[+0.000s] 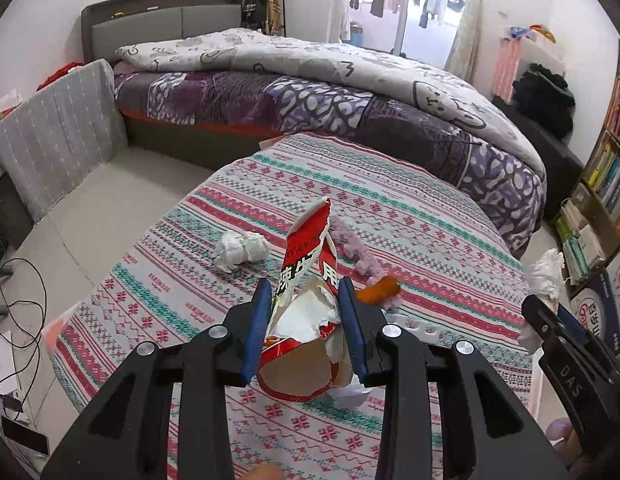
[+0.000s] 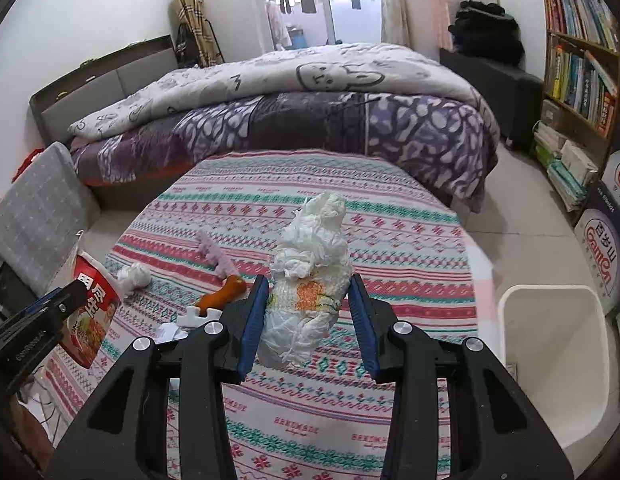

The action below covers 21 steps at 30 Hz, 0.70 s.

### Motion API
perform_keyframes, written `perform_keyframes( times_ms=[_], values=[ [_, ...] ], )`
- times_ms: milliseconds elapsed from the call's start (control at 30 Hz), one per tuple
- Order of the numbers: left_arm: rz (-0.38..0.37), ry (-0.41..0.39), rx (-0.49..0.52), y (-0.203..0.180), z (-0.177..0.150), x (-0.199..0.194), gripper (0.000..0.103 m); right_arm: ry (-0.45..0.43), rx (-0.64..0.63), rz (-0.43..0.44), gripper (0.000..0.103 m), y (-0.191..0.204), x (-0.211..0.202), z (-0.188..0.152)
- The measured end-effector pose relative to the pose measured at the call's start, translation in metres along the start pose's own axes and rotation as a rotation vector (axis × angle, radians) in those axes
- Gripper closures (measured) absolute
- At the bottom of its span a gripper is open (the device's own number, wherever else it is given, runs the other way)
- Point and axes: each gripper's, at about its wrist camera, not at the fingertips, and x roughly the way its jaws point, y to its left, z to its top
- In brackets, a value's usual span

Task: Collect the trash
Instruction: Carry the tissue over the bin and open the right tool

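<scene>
My left gripper (image 1: 306,292) is shut on a torn red and white snack bag (image 1: 306,280) and holds it above the patterned tablecloth (image 1: 409,216). My right gripper (image 2: 308,292) is shut on a crumpled white tissue wad (image 2: 310,264) above the same cloth. The right gripper with its wad also shows at the right edge of the left wrist view (image 1: 549,304). The snack bag also shows at the left of the right wrist view (image 2: 92,312). A small crumpled tissue (image 1: 240,248), a purple fluffy strip (image 1: 357,252) and an orange piece (image 1: 379,290) lie on the cloth.
A white bin (image 2: 549,360) stands on the floor right of the table. A bed with a purple quilt (image 1: 310,92) lies behind. A bookshelf (image 2: 577,60) and boxes stand at right. A grey cushion (image 1: 58,136) and cables (image 1: 18,312) are at left.
</scene>
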Motion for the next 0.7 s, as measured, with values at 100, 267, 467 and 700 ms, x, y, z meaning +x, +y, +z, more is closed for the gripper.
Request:
perform_keyframes(
  times_ms=[100, 267, 467, 700],
  values=[
    [-0.014, 0.000, 0.012, -0.012, -0.001, 0.000, 0.068, -0.015, -0.012, -0.021, 0.064, -0.006, -0.004, 0.000],
    [-0.050, -0.002, 0.048, -0.038, -0.004, -0.002, 0.068, -0.015, -0.003, -0.038, 0.064, -0.019, -0.009, 0.000],
    [-0.087, -0.003, 0.087, -0.065, -0.007, -0.004, 0.068, -0.005, 0.022, -0.060, 0.064, -0.040, -0.013, 0.000],
    [-0.126, 0.009, 0.131, -0.096, -0.014, -0.003, 0.068, 0.008, 0.057, -0.096, 0.064, -0.070, -0.019, -0.003]
  ],
)
